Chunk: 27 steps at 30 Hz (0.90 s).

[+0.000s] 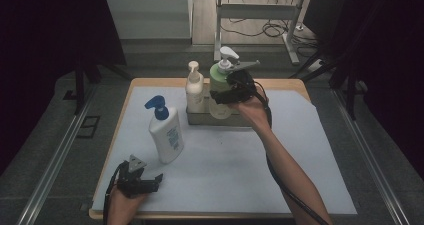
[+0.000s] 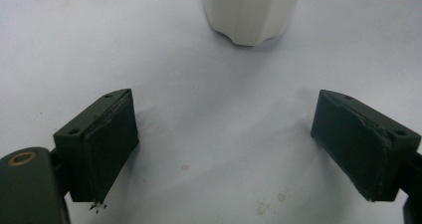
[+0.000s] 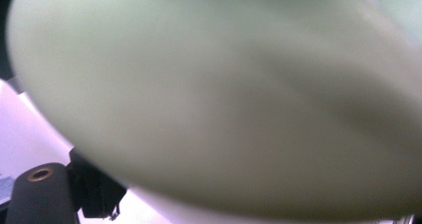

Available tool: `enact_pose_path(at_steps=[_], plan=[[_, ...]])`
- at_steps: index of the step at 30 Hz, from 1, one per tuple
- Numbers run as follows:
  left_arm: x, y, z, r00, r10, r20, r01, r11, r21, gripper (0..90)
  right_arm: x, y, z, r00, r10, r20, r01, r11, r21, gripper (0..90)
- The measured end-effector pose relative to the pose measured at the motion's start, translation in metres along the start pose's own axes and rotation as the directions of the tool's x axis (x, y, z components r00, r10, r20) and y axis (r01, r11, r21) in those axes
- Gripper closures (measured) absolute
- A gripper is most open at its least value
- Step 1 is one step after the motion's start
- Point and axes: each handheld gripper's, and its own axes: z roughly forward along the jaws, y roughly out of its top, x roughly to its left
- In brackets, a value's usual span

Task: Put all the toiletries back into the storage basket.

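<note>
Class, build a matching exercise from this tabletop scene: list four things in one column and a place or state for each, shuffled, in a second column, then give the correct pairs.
Things:
1. white bottle with blue pump
2. pale green bottle with white pump
3. small cream bottle with white pump
4. left gripper

Places or states:
A. gripped by the right gripper
B. jaws open, resting near the table's front edge
C. stands alone on the white sheet
D. stands in the metal tray, not gripped

Pairs: 1-C, 2-A, 3-D, 4-B
</note>
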Motion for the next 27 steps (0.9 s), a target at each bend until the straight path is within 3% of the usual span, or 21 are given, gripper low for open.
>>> enact_pose_path(at_steps=[19,27], plan=[[0.0,0.0,0.0,1.0,-0.002,0.0,0.002,1.0,-0.002,10.7,-0.012,0.006,0.023,0.9969,0.023,0.075,-0.023,1.0,-0.002,12.7],[0.0,0.0,0.0,1.0,-0.003,0.0,0.003,1.0,0.001,10.7,-0.013,0.002,0.036,0.995,0.01,0.099,-0.011,1.0,0.014,12.7]])
